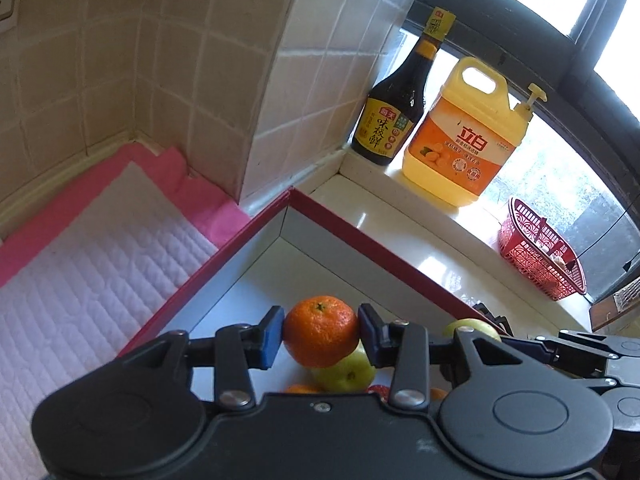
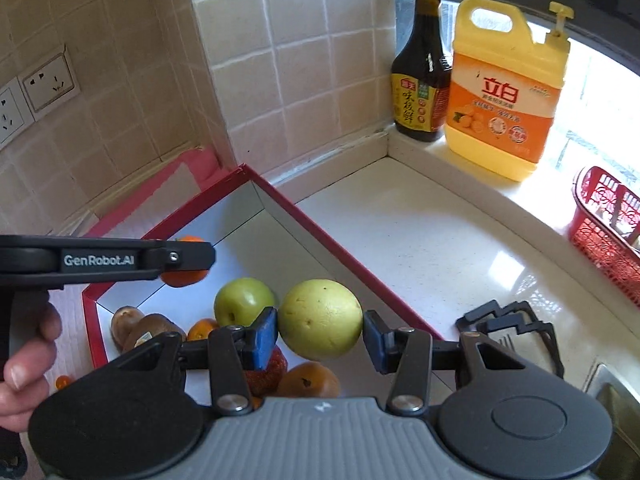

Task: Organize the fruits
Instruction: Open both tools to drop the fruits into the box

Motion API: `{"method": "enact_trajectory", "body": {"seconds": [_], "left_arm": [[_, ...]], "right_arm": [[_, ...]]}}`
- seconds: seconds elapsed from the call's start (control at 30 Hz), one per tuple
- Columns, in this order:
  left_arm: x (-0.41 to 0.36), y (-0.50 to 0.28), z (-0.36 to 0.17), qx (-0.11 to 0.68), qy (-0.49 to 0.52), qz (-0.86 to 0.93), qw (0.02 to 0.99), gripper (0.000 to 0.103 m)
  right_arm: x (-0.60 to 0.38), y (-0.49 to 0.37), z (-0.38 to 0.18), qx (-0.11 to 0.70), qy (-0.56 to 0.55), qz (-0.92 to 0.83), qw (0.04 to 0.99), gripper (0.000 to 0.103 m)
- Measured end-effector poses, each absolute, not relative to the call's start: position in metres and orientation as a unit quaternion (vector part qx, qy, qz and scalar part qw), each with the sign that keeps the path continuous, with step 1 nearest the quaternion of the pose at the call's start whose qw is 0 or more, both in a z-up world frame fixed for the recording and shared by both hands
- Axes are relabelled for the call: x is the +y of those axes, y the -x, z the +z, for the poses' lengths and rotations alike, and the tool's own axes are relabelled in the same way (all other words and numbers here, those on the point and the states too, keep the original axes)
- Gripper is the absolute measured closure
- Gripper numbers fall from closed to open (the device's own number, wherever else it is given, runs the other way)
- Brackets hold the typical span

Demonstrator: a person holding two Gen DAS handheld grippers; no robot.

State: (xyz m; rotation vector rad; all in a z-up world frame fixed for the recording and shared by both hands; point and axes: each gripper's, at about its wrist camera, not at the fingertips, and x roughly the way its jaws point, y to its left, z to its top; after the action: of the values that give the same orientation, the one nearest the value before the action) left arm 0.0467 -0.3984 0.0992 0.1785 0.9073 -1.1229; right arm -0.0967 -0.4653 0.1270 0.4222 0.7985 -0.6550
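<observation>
Left wrist view: the left gripper [image 1: 321,331] clamps an orange [image 1: 321,330] at lower centre, above the red box [image 1: 340,222], which holds a green apple [image 1: 347,372].

Right wrist view: the right gripper [image 2: 320,332] clamps a pear [image 2: 320,319] over the box, which holds the apple, kiwis [image 2: 138,326] and oranges. A red basket [image 2: 608,232] sits at the right edge.

Both tongs [image 1: 321,332] [image 2: 320,334] are black with blue pads, silver screws and white GenRobot.AI lettering.

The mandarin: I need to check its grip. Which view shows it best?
The left wrist view: the mandarin sits unobstructed between the left hand-held gripper's blue pads. In the right wrist view that gripper's arm mostly hides it.
</observation>
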Motion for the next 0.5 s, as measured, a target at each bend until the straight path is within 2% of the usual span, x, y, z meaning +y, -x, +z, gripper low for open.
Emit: {"method": "enact_trajectory", "body": {"seconds": [0.03,0.07,0.1,0.5], "left_arm": [[-0.399,-0.046,0.100,0.409,-0.082,-0.511,0.751,0.036],[-0.397,-0.046,0.102,0.406,-0.084,-0.509,0.755,0.025],[-0.394,-0.045,0.104,0.400,-0.085,-0.507,0.759,0.021],[-0.315,-0.057,0.158,0.370,-0.041,-0.472,0.799,0.022]], "right_arm": [[-0.467,0.096,0.127,0.377,-0.203,-0.313,0.848,0.051],[-0.467,0.097,0.129,0.373,-0.206,-0.315,0.848,0.046],[-0.467,0.099,0.131,0.366,-0.207,-0.317,0.850,0.038],[-0.441,0.100,0.171,0.336,-0.188,-0.294,0.875,0.040]]}}
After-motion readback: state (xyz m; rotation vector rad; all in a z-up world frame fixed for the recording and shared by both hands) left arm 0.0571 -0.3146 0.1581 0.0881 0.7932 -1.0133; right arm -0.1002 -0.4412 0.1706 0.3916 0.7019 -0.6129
